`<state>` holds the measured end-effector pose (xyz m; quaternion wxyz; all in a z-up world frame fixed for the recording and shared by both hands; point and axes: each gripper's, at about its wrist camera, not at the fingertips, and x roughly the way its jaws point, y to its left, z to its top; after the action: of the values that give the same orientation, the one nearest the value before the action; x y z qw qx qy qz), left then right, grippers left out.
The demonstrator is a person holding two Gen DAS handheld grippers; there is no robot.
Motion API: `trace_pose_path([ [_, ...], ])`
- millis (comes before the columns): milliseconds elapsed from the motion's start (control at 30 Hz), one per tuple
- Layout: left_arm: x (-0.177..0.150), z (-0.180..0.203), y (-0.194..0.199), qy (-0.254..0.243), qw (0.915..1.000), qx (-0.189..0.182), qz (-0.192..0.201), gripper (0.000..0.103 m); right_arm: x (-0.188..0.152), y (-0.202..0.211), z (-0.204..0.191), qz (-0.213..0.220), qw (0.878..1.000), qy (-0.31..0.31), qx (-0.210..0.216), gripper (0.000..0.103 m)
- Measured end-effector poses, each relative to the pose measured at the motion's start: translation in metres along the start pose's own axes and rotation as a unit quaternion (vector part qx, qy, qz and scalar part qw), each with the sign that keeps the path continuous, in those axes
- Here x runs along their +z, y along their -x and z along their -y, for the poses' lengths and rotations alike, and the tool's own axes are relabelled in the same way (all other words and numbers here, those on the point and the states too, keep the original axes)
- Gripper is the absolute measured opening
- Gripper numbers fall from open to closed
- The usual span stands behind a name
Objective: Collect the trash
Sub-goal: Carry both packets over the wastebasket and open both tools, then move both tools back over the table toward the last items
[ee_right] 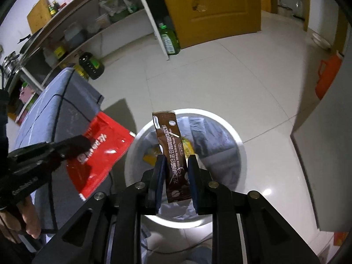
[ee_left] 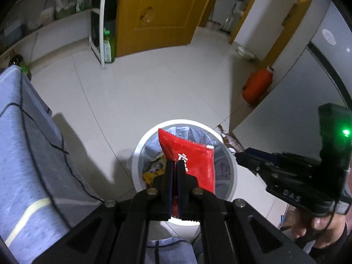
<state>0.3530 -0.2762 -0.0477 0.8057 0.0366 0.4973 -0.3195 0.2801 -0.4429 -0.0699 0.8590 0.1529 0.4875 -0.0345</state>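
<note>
A white round bin with a grey liner stands on the floor, with yellow wrappers inside. My left gripper is shut on a red snack wrapper that hangs over the bin's opening. My right gripper is shut on a brown coffee sachet, held upright by its edges over the same bin. In the right wrist view the left gripper and its red wrapper sit just left of the bin. In the left wrist view the right gripper comes in from the right, a hand on its handle.
A grey-blue covered piece of furniture with a black cable stands left of the bin. An orange container sits by a white appliance on the right. Shelves with bottles and a yellow door lie beyond open tiled floor.
</note>
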Motion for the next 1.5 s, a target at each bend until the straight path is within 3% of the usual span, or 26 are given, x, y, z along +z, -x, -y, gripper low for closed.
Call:
trace_pose_path([
  [133, 0.005, -0.001, -0.011, 0.018, 0.9996, -0.015, -0.015, 0.005, 0.002, 0.000, 0.003, 0.005, 1.000, -0.005, -0.002, 0.022],
  [300, 0.014, 0.005, -0.013, 0.015, 0.9997, -0.017, -0.004, 0.007, 0.001, 0.000, 0.010, 0.008, 1.000, -0.016, -0.005, 0.022],
  [400, 0.014, 0.005, -0.011, 0.019, 0.9996, -0.022, -0.001, 0.019, 0.000, 0.003, 0.010, 0.013, 1.000, -0.019, -0.003, 0.023],
  [467, 0.013, 0.006, -0.008, 0.019, 0.9995, -0.024, 0.003, 0.021, 0.000, 0.003, 0.011, 0.016, 1.000, -0.020, -0.001, 0.023],
  [800, -0.002, 0.001, 0.060, 0.017, 0.9970, -0.039, 0.065, 0.021, 0.001, 0.039, -0.006, 0.060, 0.997, -0.004, 0.039, 0.023],
  [1133, -0.044, -0.041, 0.149, 0.047, 0.9887, 0.000, 0.142, 0.021, -0.014, 0.083, -0.074, 0.096, 0.989, 0.082, 0.077, 0.023],
  [1333, -0.081, -0.075, 0.194, 0.062, 0.9821, 0.044, 0.172, 0.022, -0.033, 0.097, -0.142, 0.097, 0.971, 0.168, 0.138, 0.023],
  [1467, -0.113, -0.104, 0.221, 0.085, 0.9754, 0.078, 0.188, 0.041, -0.048, 0.097, -0.188, 0.092, 0.953, 0.231, 0.172, 0.027],
  [1500, -0.121, -0.112, 0.226, 0.089, 0.9737, 0.088, 0.190, 0.043, -0.052, 0.095, -0.198, 0.089, 0.948, 0.246, 0.182, 0.033],
])
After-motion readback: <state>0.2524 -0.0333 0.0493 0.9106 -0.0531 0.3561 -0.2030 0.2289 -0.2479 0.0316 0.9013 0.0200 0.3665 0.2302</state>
